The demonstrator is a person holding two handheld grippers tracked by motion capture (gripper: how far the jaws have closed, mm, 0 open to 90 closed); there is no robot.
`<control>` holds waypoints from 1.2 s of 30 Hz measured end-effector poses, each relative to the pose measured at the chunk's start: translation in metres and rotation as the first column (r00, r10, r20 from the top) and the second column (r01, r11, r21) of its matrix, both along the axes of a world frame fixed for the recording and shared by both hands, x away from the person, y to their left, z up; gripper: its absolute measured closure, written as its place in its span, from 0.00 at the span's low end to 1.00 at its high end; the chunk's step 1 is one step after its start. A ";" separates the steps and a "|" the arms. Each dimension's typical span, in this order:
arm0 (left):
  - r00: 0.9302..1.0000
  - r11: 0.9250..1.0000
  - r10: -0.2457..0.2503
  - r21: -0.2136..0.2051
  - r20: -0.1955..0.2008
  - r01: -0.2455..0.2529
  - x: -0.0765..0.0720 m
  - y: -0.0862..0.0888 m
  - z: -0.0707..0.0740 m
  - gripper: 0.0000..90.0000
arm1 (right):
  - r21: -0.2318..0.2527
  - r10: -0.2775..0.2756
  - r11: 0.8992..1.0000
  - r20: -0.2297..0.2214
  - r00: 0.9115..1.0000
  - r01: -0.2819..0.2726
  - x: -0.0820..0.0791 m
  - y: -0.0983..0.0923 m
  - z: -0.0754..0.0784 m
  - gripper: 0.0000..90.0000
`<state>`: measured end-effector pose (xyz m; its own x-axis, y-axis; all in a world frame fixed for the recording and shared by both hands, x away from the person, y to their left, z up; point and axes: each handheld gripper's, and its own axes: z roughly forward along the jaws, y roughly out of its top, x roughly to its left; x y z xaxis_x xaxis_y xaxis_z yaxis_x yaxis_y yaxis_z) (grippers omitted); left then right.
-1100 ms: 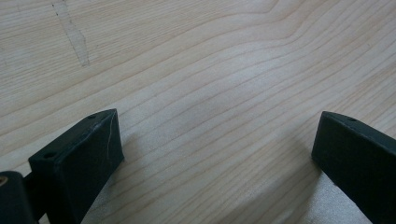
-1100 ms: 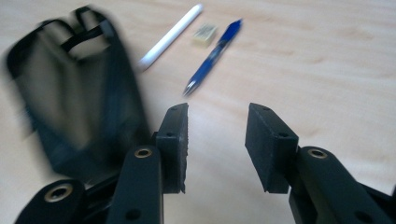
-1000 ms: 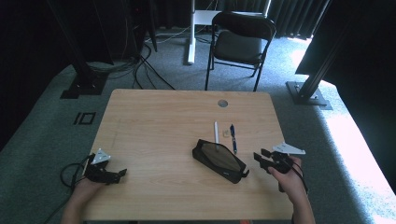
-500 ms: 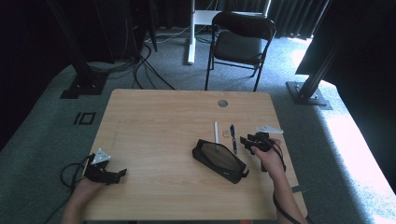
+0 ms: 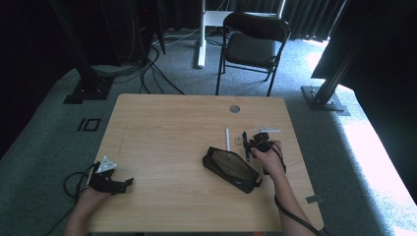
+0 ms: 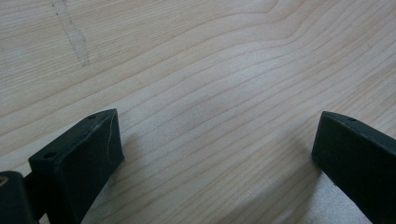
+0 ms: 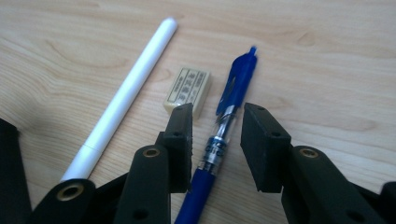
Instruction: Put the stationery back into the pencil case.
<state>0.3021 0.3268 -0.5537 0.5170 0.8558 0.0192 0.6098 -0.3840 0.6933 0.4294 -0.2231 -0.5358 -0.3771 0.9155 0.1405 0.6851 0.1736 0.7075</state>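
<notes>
Right gripper [image 7: 215, 135] at the worktop's [image 5: 167, 128] 3 o'clock side — fingers spread astride the blue pen [image 7: 223, 130], not yet pinching; pen's lower end cut off. Eraser [image 7: 187, 89] and white pen [image 7: 122, 100] at its 9 o'clock, black pouch [image 5: 231, 168] near. Left gripper [image 6: 215, 154] at 8 o'clock — fingers spread over bare wood.

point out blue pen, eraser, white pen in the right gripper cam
blue pen [image 7: 236, 81], right gripper view, on the blue clip near its top end
eraser [image 7: 187, 88], right gripper view, on its printed top face
white pen [image 7: 128, 88], right gripper view, mid-barrel
</notes>
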 end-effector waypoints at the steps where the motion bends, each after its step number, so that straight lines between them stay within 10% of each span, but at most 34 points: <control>1: 1.000 1.000 0.000 0.000 0.000 0.000 0.000 0.000 0.000 0.02 | -0.005 -0.006 1.000 -0.008 1.000 0.006 0.001 0.002 -0.001 0.71; 15: 1.000 1.000 0.001 0.001 0.001 -0.001 -0.001 0.000 0.000 0.02 | -0.103 -0.073 0.992 -0.010 0.997 0.071 0.006 0.004 -0.006 0.75; 27: 1.000 1.000 0.002 -0.001 0.001 -0.002 -0.001 0.000 0.000 0.02 | -0.025 -0.140 0.990 -0.067 0.988 0.139 0.010 -0.017 -0.004 0.88; 36: 1.000 1.000 0.002 -0.001 0.001 -0.002 -0.001 0.000 0.000 0.02 | 0.078 -0.116 0.990 -0.014 0.993 0.117 0.000 -0.030 0.023 0.88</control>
